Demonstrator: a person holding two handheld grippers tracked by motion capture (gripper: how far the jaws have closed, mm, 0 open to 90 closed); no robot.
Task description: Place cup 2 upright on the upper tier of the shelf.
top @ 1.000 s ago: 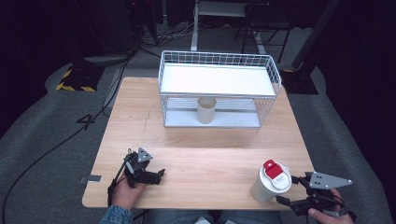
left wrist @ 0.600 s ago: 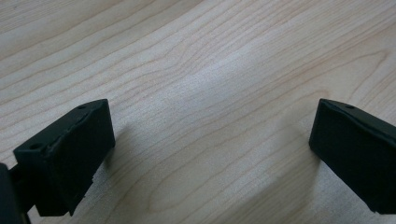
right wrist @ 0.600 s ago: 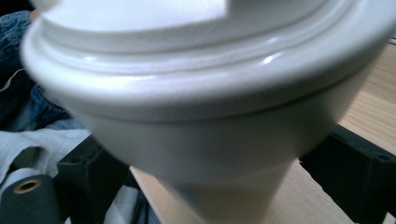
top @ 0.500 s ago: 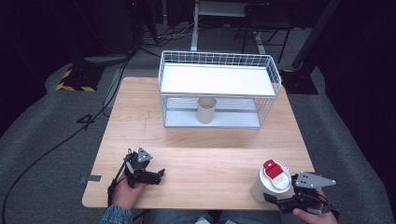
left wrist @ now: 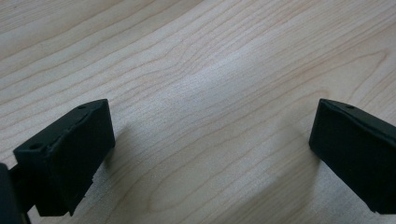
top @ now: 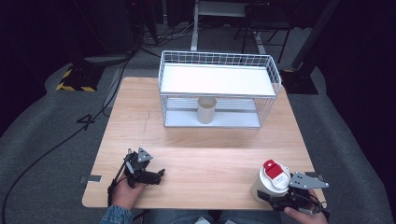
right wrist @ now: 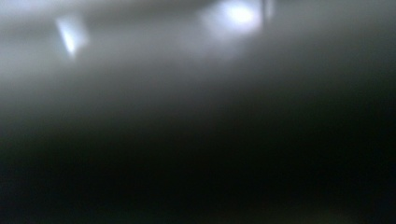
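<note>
A white container [top: 262, 185] with a red lid [top: 274, 170] stands near the table's front right corner. My right gripper [top: 270, 197] is pressed low against its near right side, and its jaws have just been opening and stand spread around the container's base. The right gripper view is a grey blur of something very close. My left gripper [top: 160, 174] rests on the wood at the front left, open, with bare table between its jaws [left wrist: 210, 149]. A beige cup [top: 206, 109] stands on the lower shelf of the white wire rack [top: 219, 79].
The wire rack takes up the far middle of the wooden table [top: 210, 149]. Cables lie on the grey floor to the left, beside a yellow-and-black striped block [top: 74, 81]. The table's front edge runs just under both hands.
My right gripper has moved left and down, from apart at the container's right to up against its side. The left gripper has kept still.
</note>
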